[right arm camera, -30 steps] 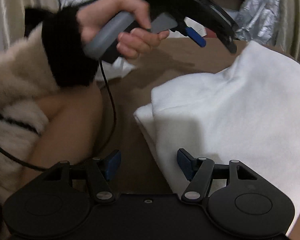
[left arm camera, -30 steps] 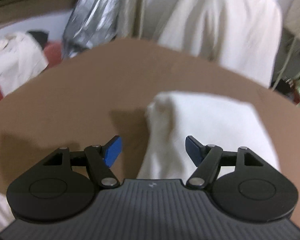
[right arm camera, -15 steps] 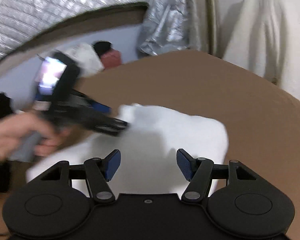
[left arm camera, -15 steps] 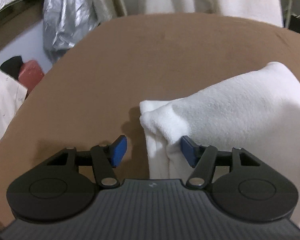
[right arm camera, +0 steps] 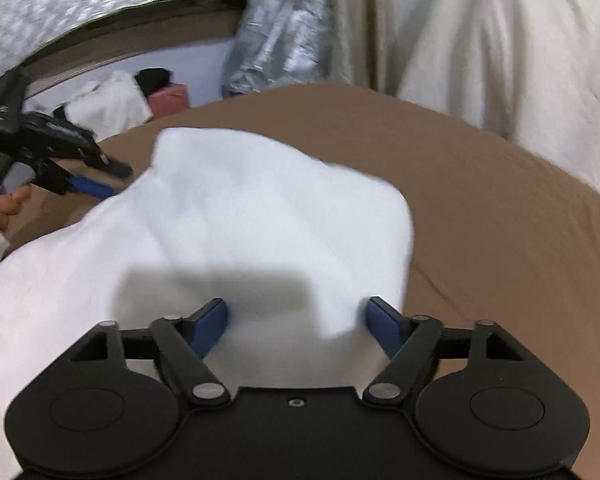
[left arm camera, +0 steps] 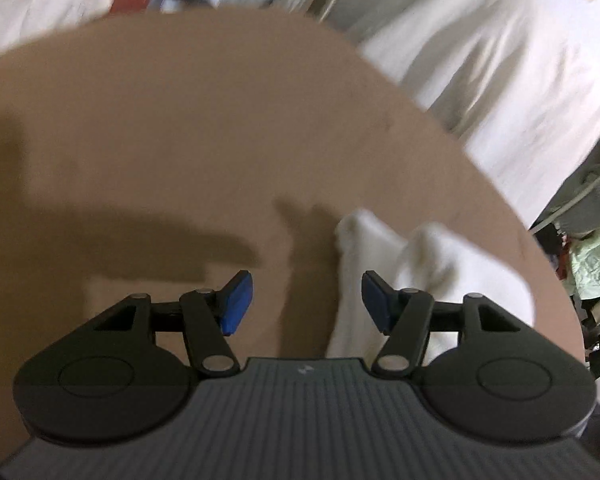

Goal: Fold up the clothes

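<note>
Looking through the left wrist view, I see the left gripper (left arm camera: 306,300) with its jaws apart and nothing pinched, the white garment (left arm camera: 420,272) lying on the brown table (left arm camera: 220,120) beside its right-hand finger. Through the right wrist view, the right gripper (right arm camera: 296,326) hovers over the garment (right arm camera: 240,220), jaws opening with cloth between them, unclamped.
</note>
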The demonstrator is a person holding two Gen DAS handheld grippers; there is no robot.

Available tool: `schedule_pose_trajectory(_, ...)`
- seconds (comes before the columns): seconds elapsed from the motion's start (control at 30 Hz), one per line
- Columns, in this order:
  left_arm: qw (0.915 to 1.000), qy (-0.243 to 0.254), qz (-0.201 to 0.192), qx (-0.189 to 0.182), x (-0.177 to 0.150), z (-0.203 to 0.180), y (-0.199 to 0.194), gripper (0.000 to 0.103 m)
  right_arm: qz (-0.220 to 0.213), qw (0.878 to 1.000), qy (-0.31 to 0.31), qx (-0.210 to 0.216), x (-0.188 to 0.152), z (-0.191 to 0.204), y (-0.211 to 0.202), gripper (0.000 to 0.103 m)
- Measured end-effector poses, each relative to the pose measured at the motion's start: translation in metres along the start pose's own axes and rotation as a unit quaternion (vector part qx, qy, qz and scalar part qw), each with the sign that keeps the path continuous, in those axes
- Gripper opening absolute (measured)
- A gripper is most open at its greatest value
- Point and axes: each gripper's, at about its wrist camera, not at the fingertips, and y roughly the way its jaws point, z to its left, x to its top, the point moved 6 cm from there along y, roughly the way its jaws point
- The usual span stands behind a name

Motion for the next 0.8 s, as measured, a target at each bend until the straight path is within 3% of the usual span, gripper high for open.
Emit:
schedule_pose_trajectory(0.1, 0.9989, 0.032, -0.007, -0.032, -0.008, -0.023, -0.001, 0.07, 0.011, 0.998, 0.06, 0.025, -0.012, -0.011, -0.002, 0.083)
schedule_pose_trajectory(0.2, 0.9955, 0.094, 0.012, 0.0, -0.023, -0.05, 0.011, 0.071, 0.016, 0.993, 0.104, 0.055, -0.02, -0.022, -0.003, 0.083)
schedule_pose_trajectory(0.27, 0.9889, 0.147, 0.02, 0.005, -0.03, -0.068, 0.025, 0.071, 0.016, 0.99, 0.121, 0.067, -0.022, -0.026, -0.001, 0.083)
schedule_pose_trajectory(0.33, 0.9855, 0.165, 0.039, -0.008, -0.039, -0.079, 0.042, 0.076, 0.014, 0.989, 0.127, 0.071, -0.022, -0.026, 0.002, 0.084)
schedule_pose_trajectory(0.4, 0.9856, 0.163, 0.046, 0.004, -0.047, -0.08, 0.055, 0.076, 0.012, 0.989, 0.13, 0.073, -0.02, -0.024, 0.007, 0.086)
schedule_pose_trajectory(0.47, 0.987, 0.156, 0.039, 0.007, -0.049, -0.081, 0.059, 0.066, 0.012, 0.988, 0.136, 0.076, -0.012, -0.022, 0.013, 0.087)
schedule_pose_trajectory(0.5, 0.987, 0.157, 0.035, -0.004, -0.048, -0.086, 0.058, 0.038, 0.012, 0.987, 0.138, 0.078, -0.008, -0.021, 0.017, 0.089)
schedule_pose_trajectory(0.53, 0.9858, 0.164, 0.033, -0.015, -0.048, -0.095, 0.057, 0.022, 0.012, 0.986, 0.144, 0.08, -0.005, -0.022, 0.02, 0.093)
schedule_pose_trajectory(0.7, 0.9682, 0.247, -0.034, 0.019, -0.054, -0.133, 0.038, 0.02, 0.024, 0.977, 0.188, 0.095, 0.008, -0.034, 0.041, 0.099)
schedule_pose_trajectory(0.8, 0.9617, 0.264, -0.069, 0.019, -0.029, -0.153, 0.025, 0.02, 0.008, 0.977, 0.194, 0.088, 0.011, -0.037, 0.029, 0.098)
